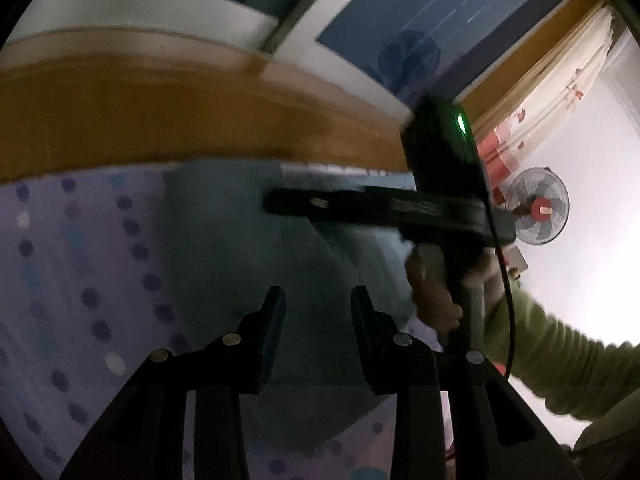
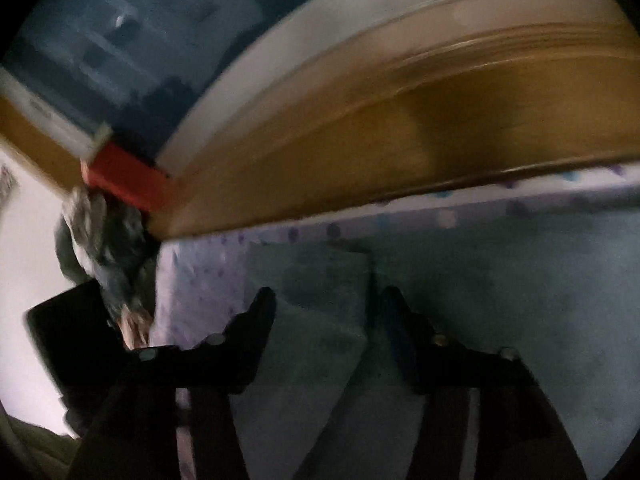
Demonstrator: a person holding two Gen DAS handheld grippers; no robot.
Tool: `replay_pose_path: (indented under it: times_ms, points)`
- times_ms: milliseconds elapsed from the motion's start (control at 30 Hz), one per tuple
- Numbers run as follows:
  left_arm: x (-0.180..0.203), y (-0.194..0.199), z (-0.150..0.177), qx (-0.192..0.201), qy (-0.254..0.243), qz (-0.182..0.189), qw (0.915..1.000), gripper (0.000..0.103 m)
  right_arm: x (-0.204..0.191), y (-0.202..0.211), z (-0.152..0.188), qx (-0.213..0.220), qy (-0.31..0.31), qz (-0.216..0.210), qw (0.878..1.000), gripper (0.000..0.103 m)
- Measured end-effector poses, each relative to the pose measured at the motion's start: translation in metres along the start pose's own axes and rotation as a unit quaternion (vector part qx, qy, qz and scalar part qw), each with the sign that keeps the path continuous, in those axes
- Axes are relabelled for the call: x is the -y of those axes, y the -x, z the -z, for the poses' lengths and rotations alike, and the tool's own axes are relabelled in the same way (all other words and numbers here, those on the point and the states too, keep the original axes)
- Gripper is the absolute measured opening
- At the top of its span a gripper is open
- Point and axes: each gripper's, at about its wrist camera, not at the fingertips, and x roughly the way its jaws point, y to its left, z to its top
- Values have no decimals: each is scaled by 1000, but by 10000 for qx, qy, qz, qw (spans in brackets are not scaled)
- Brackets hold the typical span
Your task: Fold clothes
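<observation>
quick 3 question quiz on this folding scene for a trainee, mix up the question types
1. True or false: the left gripper is shut on the blue-grey garment.
2. Which pattern does the sheet under the garment have? A stripes, B dots, C plain.
3. Fill in: the sleeve of the arm holding the right gripper is ____ in colour.

Key:
1. False; its jaws stand apart with nothing between them.
2. B
3. Green
</observation>
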Motion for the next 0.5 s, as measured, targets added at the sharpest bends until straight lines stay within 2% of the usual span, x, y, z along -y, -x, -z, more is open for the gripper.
replay_pose_path:
  times_ms: [33,67,133,167,267,300,367,500]
  points:
    - [1,-6,4,-87,8,-2,10000,33,-6,-4,-1,-18,220,119,9997,25]
    - [2,-9,6,-106,5,11,9999,33,-12,-1,-2,148,474,225,9985,22]
    - [3,-18,9,-167,25,65,9998,34,-20,10,-3,446,770,405,9952,22]
    - [3,-24,10,-251,33,45,9997,35,-20,8,-3,454,803,553,9942,22]
    - [3,-39,12,-433,-16,-125,9990,35,-3,-8,0,329,675,787,9941,26]
    - [4,-40,11,-441,-40,-150,9989,35,2,-6,1,341,544,695,9955,27]
    - [5,-32,6,-465,-45,-153,9988,35,2,3,3,350,416,793,9954,28]
    - [7,-25,-15,-417,-220,-302,9984,35,-12,46,23,850,479,1311,9866,28]
